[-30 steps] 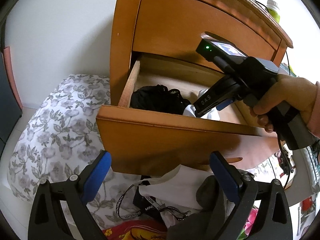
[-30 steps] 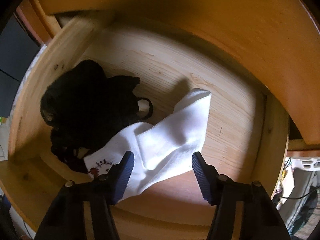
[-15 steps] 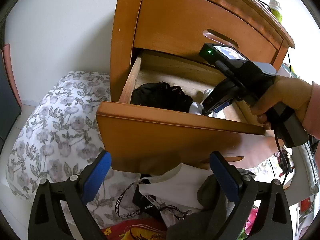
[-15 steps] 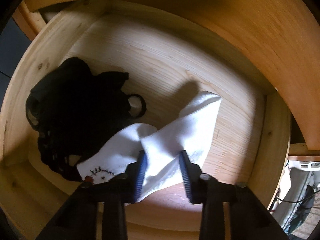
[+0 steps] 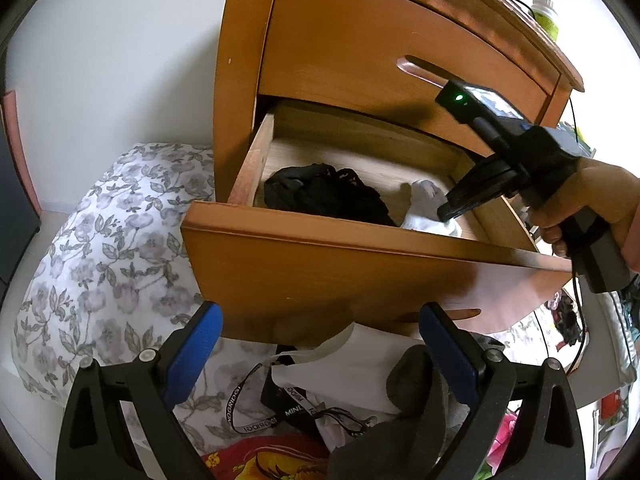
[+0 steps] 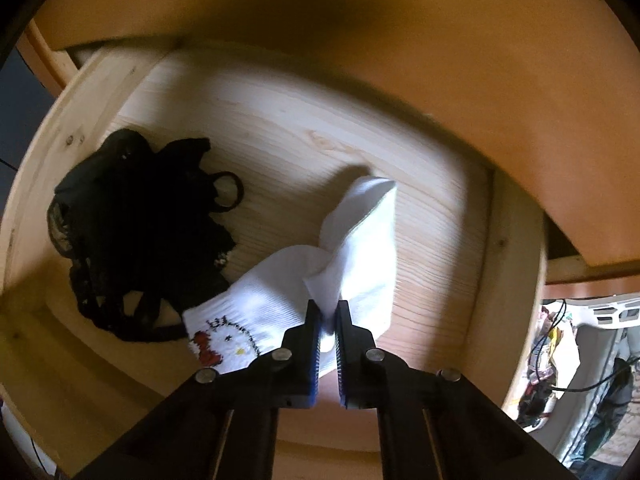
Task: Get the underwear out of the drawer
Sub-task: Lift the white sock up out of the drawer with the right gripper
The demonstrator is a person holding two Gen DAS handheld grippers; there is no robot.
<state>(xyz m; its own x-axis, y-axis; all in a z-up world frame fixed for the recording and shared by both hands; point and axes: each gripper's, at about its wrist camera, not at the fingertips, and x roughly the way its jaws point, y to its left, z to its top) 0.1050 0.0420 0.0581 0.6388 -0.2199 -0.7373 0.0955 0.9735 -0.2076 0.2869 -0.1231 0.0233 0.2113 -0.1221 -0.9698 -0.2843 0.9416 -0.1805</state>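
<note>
**White Sock Pinched in the Right Claw, Black Underwear Waits in the Drawer**

White fabric is caught! The right claw (image 6: 328,320) has its blue pads pressed together on a fold of the white sock (image 6: 360,248), right at the 6 o'clock edge of the wrist view, and the cloth is bunched up between them. A cartoon face with a red bow sits on the sock's cuff at about 7 o'clock.

And the black underwear (image 6: 136,232)? It lies in a lacy heap on the pale wood floor of the drawer (image 6: 280,128), over at 9 o'clock, with the sock's cuff touching its lower edge. No claw is on it.

Over to the left wrist view: the drawer (image 5: 360,264) is pulled out of the wooden nightstand (image 5: 360,40), the black underwear (image 5: 328,196) showing just behind its front panel, the white sock (image 5: 424,208) beside it at 3 o'clock. A hand (image 5: 600,196) grips the right tool's handle.

The left claw (image 5: 320,344) is spread wide below the drawer front, nothing between its blue pads, above a jumble of clothes and a lanyard (image 5: 256,404). A floral pillow (image 5: 104,264) lies at 9 o'clock.
</note>
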